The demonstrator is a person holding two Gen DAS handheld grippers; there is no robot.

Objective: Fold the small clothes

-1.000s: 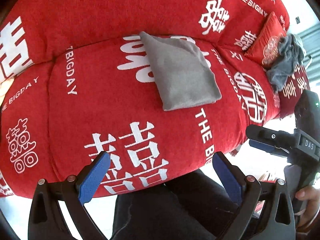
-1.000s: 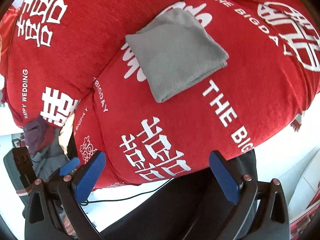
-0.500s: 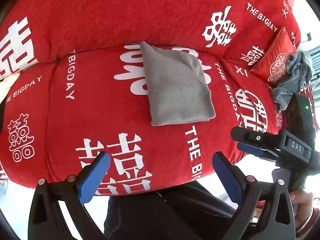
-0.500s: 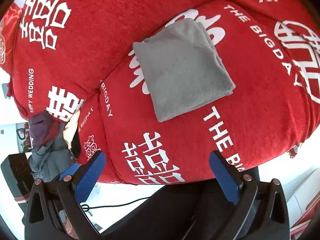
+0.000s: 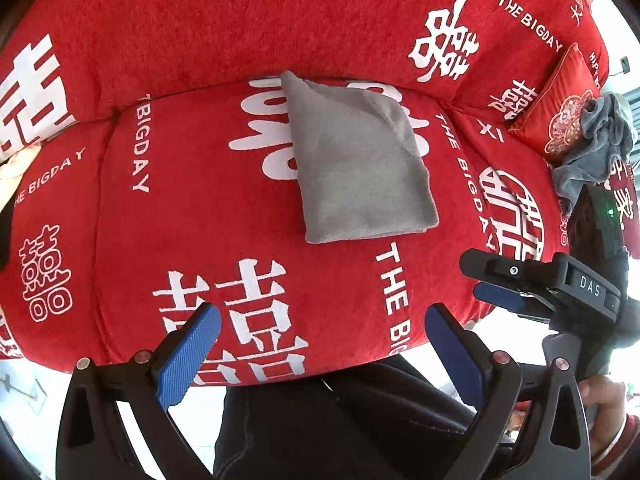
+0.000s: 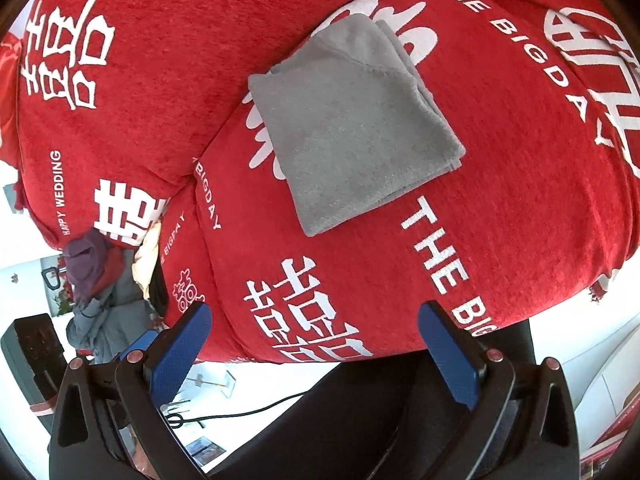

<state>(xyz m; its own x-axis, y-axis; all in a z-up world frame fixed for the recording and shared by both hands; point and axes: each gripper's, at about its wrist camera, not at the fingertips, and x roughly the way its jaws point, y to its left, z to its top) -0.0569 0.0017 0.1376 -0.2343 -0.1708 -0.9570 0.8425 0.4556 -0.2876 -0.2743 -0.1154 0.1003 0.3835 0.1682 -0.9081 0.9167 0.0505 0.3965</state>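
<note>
Hovering apart: left gripper (image 5: 320, 340), right gripper (image 6: 314, 338), fingers spread.

Red sofa cover (image 5: 240, 208) printed with white characters and "THE BIGDAY" — backrest above, seat cushions below. Small red cushion (image 5: 560, 100) at one end. Pale floor (image 6: 568, 320) under the front edge — bright daylight throughout.

One folded grey cloth (image 5: 360, 164), two grippers (image 5: 320, 344) (image 6: 314, 338), one red sofa (image 5: 200, 208), one small cushion (image 5: 560, 108), one crumpled grey heap (image 5: 596, 148).
</note>
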